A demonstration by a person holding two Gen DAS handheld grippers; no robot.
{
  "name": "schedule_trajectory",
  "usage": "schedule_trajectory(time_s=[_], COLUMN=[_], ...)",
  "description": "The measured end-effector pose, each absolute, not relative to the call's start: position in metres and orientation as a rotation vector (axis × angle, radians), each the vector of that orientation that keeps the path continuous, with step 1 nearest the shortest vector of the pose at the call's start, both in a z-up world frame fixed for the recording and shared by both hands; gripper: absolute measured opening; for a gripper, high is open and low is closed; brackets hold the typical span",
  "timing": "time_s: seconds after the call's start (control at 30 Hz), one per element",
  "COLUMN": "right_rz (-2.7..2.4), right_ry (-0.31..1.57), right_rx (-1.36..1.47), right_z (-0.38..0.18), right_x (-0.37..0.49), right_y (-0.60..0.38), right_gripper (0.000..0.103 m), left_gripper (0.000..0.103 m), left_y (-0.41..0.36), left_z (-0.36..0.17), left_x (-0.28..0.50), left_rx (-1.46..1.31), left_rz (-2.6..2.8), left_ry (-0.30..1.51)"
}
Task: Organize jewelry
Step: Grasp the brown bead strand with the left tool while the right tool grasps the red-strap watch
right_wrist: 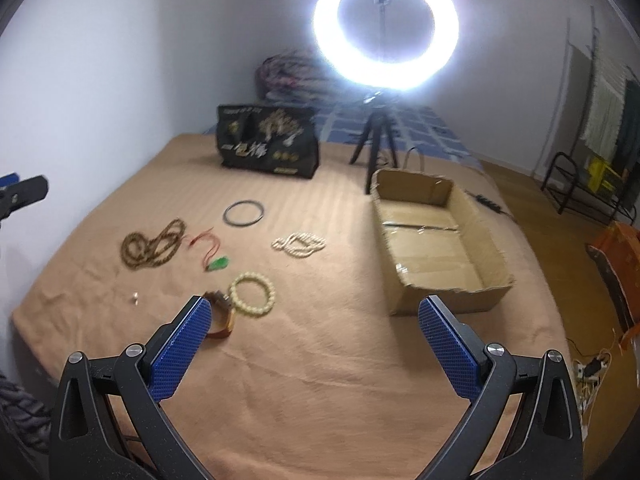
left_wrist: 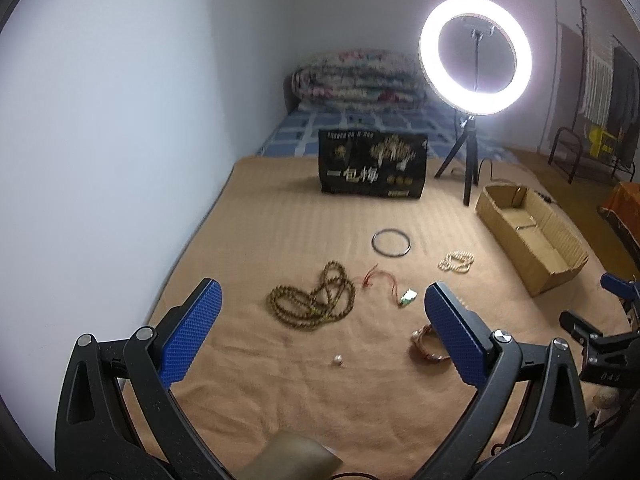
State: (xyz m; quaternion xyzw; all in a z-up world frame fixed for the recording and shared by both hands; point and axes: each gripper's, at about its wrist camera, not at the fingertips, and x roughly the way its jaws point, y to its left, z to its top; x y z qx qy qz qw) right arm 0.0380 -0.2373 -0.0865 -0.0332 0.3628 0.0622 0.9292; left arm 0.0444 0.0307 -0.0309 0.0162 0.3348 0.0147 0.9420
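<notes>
Jewelry lies spread on a tan blanket (left_wrist: pixel 280 380). A long brown bead necklace (left_wrist: pixel 314 300) (right_wrist: pixel 152 244), a red cord with a green pendant (left_wrist: pixel 400 294) (right_wrist: pixel 214 258), a dark metal bangle (left_wrist: pixel 391 243) (right_wrist: pixel 243 213), a white pearl strand (left_wrist: pixel 457 262) (right_wrist: pixel 299 244), a cream bead bracelet (right_wrist: pixel 252 294), a brown bracelet (left_wrist: pixel 426 346) (right_wrist: pixel 222 316) and a small pearl piece (left_wrist: pixel 337 360) (right_wrist: pixel 134 298). An open, empty cardboard box (left_wrist: pixel 532 236) (right_wrist: pixel 436 248) sits at the right. My left gripper (left_wrist: pixel 320 308) and right gripper (right_wrist: pixel 314 328) are both open and empty above the blanket.
A lit ring light on a tripod (left_wrist: pixel 475 50) (right_wrist: pixel 384 28) and a black printed bag (left_wrist: pixel 372 166) (right_wrist: pixel 268 142) stand at the back. Folded quilts (left_wrist: pixel 356 80) lie behind. A white wall (left_wrist: pixel 100 140) runs along the left. The bed's edge and floor (right_wrist: pixel 560 208) are right.
</notes>
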Motion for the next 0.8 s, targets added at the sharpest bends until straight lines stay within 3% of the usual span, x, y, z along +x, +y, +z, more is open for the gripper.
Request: schedule_trajectory(time_s=[0.37,0.6,0.8], right_rz=[0.256,0.323,0.353], right_ry=[0.899,0.952,1.004], right_rx=[-0.098,-0.095,-0.101], right_z=[-0.134,-0.151,-0.167], right_x=[0.054,0.070,0.083], right_y=[-0.213,-0.199,-0.184], right_gripper=[0.103,0.103,0.103], left_gripper=[0.103,0.088,0.081], left_y=[0.057,0.041,0.037], left_z=[-0.059,-0.092,-0.128], left_x=[0.080,0.113,0.146], left_rx=[0.010,0.075,0.084], left_rz=[-0.072,-0.173,-0.164], left_ry=[0.856,0.974,1.078])
